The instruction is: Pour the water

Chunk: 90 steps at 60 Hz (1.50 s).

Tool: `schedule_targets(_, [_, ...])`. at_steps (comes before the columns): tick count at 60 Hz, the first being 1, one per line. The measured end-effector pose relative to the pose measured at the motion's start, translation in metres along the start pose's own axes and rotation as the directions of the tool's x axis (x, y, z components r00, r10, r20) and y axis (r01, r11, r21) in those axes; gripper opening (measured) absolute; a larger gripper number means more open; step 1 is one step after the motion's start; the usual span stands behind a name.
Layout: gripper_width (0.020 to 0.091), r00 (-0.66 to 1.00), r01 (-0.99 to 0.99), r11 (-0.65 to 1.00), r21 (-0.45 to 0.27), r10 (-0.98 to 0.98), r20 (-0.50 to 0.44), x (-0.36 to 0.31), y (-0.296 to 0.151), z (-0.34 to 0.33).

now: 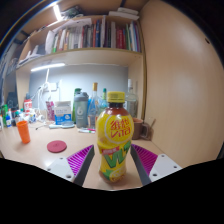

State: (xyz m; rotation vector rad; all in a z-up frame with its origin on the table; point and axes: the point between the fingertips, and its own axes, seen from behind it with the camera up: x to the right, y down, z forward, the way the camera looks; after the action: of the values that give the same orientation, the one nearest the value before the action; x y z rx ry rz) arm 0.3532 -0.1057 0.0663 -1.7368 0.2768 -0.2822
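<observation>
While shelves of books line the wall behind it, my gripper clamps the yellow-capped, yellow-labelled plastic drink bottle between both pink pads.

You had warm, fairly dim light; a strip lamp under the shelf glared white, and the wide lens bowed shelf and walls outward.
</observation>
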Motion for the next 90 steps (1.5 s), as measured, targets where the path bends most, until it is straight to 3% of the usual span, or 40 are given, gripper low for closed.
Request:
schedule_targets(5, [0.0782,1.0,-0.021,1.0,0.002,0.021,0.008,0.002,-0.003,0.014])
schedule_targets(9, [0.049,1.0,-0.029,0.999,-0.022,0.03,0.011,0.004,0.002,0.022])
schedule_targets(12, [0.047,0.998,-0.058,0.998,-0.012,0.058,0.004,0.006,0.001,0.023])
schedule_targets(21, [0.0319,0.997,-0.082,0.997,0.006,0.082,0.0,0.002,0.001,0.019])
schedule_targets(32, [0.0315,0.998,0.011,0.999,0.051,-0.014,0.063,-0.042,-0.033,0.014])
schedule_targets(40, [0.0313,0.928,0.357,0.919,0.168,-0.37,0.05,-0.105,-0.111,0.023])
schedule_targets(46, [0.0314,0.716,0.68,0.686,0.259,-0.697,-0.033,-0.166,-0.165,0.039])
schedule_targets(54, [0.0312,0.186,0.956,0.131,0.264,-0.963,-0.193,-0.236,-0.191,0.062])
schedule_targets(62, [0.0311,-0.258,0.926,-0.325,0.19,-0.915,-0.31,-0.289,-0.177,0.08])
schedule_targets(68, [0.0312,-0.443,0.838,-0.526,0.148,-0.813,-0.379,-0.312,-0.174,0.088])
schedule_targets(77, [0.0317,-0.59,0.722,-0.687,0.087,-0.676,-0.443,-0.332,-0.18,0.086])
schedule_targets(90, [0.0314,-0.619,0.69,-0.72,0.08,-0.643,-0.45,-0.342,-0.18,0.086])
